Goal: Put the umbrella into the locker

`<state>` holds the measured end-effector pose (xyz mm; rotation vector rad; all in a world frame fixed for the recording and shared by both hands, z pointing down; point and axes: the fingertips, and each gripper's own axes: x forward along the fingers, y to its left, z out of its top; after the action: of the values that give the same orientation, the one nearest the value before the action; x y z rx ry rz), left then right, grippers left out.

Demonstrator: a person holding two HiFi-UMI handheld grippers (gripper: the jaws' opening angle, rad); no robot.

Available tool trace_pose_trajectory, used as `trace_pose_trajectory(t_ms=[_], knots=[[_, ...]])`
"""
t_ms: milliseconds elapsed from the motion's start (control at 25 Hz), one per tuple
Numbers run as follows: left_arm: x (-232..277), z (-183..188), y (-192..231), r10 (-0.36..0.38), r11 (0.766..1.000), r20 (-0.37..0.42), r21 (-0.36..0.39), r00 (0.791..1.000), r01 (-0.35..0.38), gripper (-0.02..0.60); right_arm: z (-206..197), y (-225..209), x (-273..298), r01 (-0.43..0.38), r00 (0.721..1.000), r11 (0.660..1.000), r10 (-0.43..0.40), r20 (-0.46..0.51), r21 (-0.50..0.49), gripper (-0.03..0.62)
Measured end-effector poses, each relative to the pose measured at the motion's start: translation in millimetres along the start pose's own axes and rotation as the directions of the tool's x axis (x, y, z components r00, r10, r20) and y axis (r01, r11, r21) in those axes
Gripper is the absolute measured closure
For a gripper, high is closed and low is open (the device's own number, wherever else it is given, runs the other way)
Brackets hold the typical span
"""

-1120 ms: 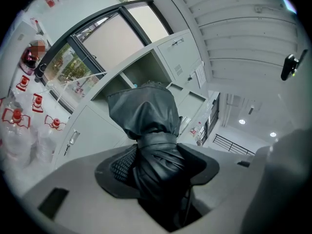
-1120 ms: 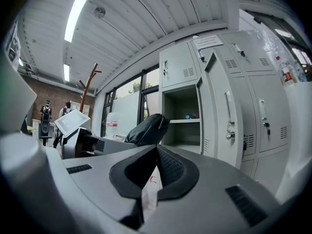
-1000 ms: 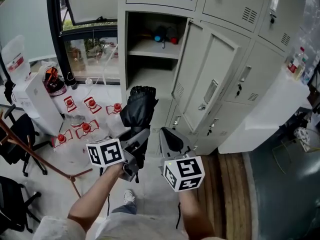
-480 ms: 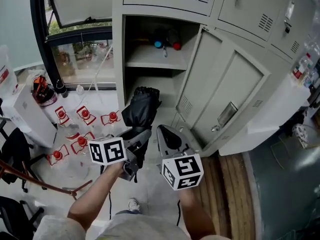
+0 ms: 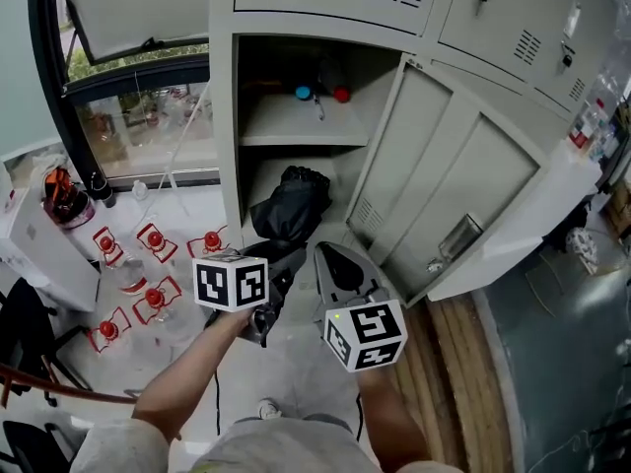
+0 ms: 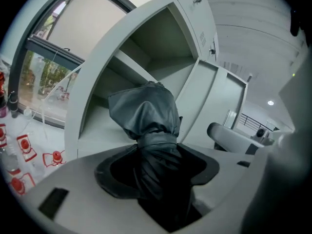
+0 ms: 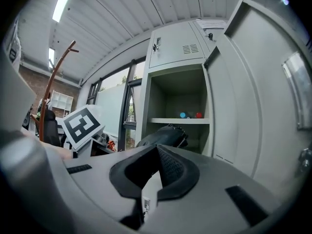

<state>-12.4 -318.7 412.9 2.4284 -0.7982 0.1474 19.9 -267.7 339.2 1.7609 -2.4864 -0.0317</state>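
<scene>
A folded black umbrella (image 5: pixel 292 205) sticks out of my left gripper (image 5: pixel 279 267), which is shut on its lower part. Its bunched top reaches the mouth of the open locker compartment (image 5: pixel 258 177), below the shelf (image 5: pixel 281 126). In the left gripper view the umbrella (image 6: pixel 146 116) fills the space between the jaws of the left gripper (image 6: pixel 157 165) and points at the open locker (image 6: pixel 92 130). My right gripper (image 5: pixel 336 261) hangs just right of the umbrella, shut and holding nothing. In the right gripper view the right gripper (image 7: pixel 154 173) faces the locker, with the umbrella (image 7: pixel 165 134) to its left.
The locker door (image 5: pixel 449 185) stands open to the right. Small blue (image 5: pixel 304 94) and red (image 5: pixel 341 94) objects lie on the upper shelf. Several red-topped items (image 5: pixel 148 249) sit on the floor by the window. A white box (image 5: pixel 44 249) stands at the left.
Both grippers have moved closer to the open locker. The umbrella's top has gone from in front of the locker to the mouth of its lower compartment.
</scene>
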Motion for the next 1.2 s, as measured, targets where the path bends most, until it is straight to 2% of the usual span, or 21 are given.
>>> trace_pose_trajectory(t_ms=[320,640,840,1040,1200], knots=[[26.8,14.4,26.7,0.082,0.99,-0.065,0.118,0.995,-0.074,0.33,2.1,-13.2,16.0,0.011,1.0,1.0,-0.011,0.018,0.007,0.591],[66.8,33.0,37.4,0.146,0.959,-0.096,0.258,0.985,-0.117,0.33,4.6,-34.6,46.8,-0.045,0.997,0.998,0.043,0.061,0.038,0.591],[93.9,53.5,45.3,0.199,0.926,-0.11,0.347,0.974,-0.15,0.33,10.6,-51.7,66.1,-0.078,0.994,0.996,0.074,0.085,0.05,0.591],[117.5,61.3,58.8,0.269,0.87,-0.143,0.461,0.952,-0.177,0.33,11.7,-64.0,84.8,-0.111,0.99,0.992,0.106,0.092,0.058,0.591],[130.6,67.7,70.5,0.305,0.843,-0.147,0.502,0.941,-0.195,0.33,11.4,-70.4,95.7,-0.138,0.987,0.988,0.131,0.096,0.063,0.591]])
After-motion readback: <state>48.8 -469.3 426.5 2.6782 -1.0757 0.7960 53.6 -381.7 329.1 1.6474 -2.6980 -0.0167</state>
